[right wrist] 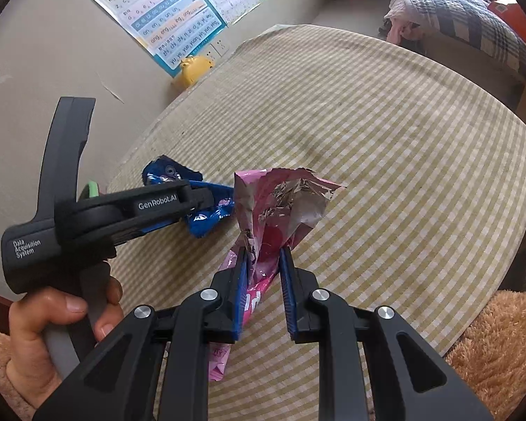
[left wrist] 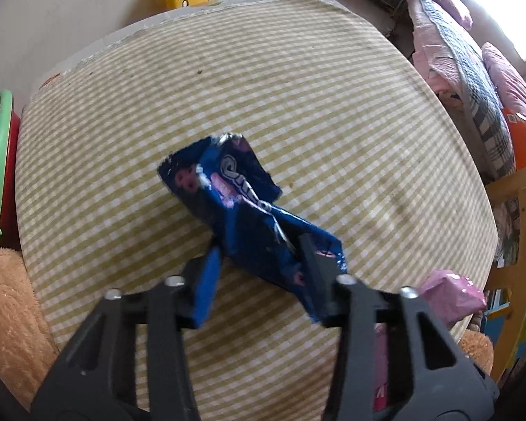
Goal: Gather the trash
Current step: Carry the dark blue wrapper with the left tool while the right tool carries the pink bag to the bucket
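On the checked tablecloth [left wrist: 298, 80], the left gripper [left wrist: 259, 249] is pinching a crumpled blue Oreo wrapper [left wrist: 228, 189]. Just beside that wrapper, the right gripper [right wrist: 263, 256] is clamping a torn pink foil bag [right wrist: 280, 203]. "GenRobot.AI" and "Data Acquisition System" are showing on the left tool.

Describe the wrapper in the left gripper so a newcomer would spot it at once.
Start at the round table with the yellow-checked cloth. Near its front edge lie two crumpled snack wrappers. The one meant is the dark blue wrapper with white lettering, between the left gripper fingers; its neighbour, the pink wrapper, shows a silver lining.
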### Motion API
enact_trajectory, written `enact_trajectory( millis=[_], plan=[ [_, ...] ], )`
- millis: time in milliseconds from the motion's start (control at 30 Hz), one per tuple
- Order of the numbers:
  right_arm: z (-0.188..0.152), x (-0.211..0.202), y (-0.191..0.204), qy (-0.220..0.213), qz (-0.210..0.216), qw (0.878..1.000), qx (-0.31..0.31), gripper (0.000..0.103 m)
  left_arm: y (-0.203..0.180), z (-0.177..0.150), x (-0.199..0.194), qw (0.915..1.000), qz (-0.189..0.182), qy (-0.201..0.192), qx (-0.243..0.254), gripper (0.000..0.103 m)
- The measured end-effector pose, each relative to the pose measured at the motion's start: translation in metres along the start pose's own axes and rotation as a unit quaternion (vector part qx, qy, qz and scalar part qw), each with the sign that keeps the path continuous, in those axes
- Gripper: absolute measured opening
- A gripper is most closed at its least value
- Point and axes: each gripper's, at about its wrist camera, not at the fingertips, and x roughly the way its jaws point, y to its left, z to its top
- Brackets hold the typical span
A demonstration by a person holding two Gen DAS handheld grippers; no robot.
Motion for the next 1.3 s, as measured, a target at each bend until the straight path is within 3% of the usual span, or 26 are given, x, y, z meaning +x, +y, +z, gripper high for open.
enact_trajectory(
  millis=[100,200,633,1300],
  plan=[
    [0.0,-0.001,0.0,-0.001,0.005,1.0,0.001,0.017,-0.001,0.001,-0.004,0.9999,-0.001,-0.008,0.01,0.027],
    [0.0,-0.002,-0.001,-0.001,0.006,1.0,0.001,0.017,-0.003,0.003,-0.009,0.9997,0.002,-0.017,0.018,0.025],
    [-0.001,0.001,0.006,0.0,-0.012,1.0,-0.008,0.017,0.01,-0.004,-0.047,0.9958,0.015,-0.073,0.053,0.024],
    [-0.009,0.014,0.041,0.002,-0.095,0.993,-0.071,0.017,0.07,-0.011,-0.116,0.9851,0.025,-0.161,0.054,0.024]
  ],
)
